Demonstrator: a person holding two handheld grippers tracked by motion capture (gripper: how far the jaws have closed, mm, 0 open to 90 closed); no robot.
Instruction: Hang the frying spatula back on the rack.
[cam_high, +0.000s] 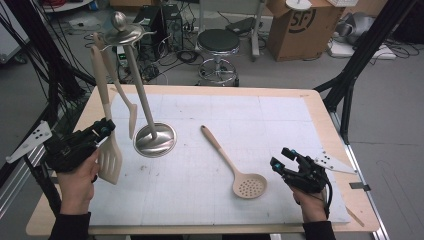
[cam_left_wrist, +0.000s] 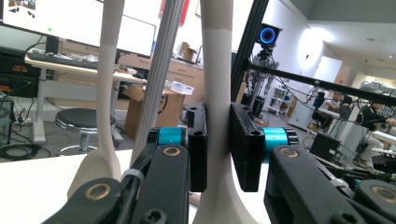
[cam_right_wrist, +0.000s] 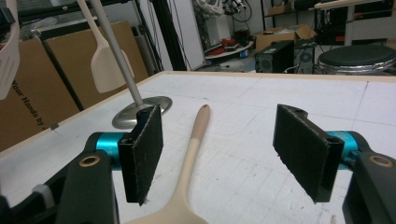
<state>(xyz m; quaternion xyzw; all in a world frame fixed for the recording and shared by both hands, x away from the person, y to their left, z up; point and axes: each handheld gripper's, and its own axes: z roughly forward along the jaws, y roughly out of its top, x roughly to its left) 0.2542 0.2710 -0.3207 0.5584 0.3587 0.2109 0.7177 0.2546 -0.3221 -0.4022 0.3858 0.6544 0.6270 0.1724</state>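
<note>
Viewing from the high camera first: the left claw (cam_high: 102, 131) sits at nine o'clock on the worktop (cam_high: 210, 90), clamped on the handle of a beige slotted spatula (cam_high: 109, 159), whose blade hangs down and handle rises toward the metal utensil stand (cam_high: 150, 136). A second beige spatula (cam_high: 131, 116) hangs from the stand's top disc. A beige perforated spoon (cam_high: 235, 167) lies flat near centre, bowl toward five o'clock. The right claw (cam_high: 281, 162) rests at four o'clock, parted and holding nothing, just beside the spoon's bowl.

Left gripper view: both black pads press on the beige handle of the slotted spatula (cam_left_wrist: 217, 93), which runs upright; the stand's grey pole (cam_left_wrist: 161, 70) rises at eleven o'clock.

Right gripper view: the pads (cam_right_wrist: 145, 149) stand well apart, and the perforated spoon (cam_right_wrist: 191, 154) lies between them, untouched. The stand's base (cam_right_wrist: 149, 108) sits at eleven o'clock.
</note>
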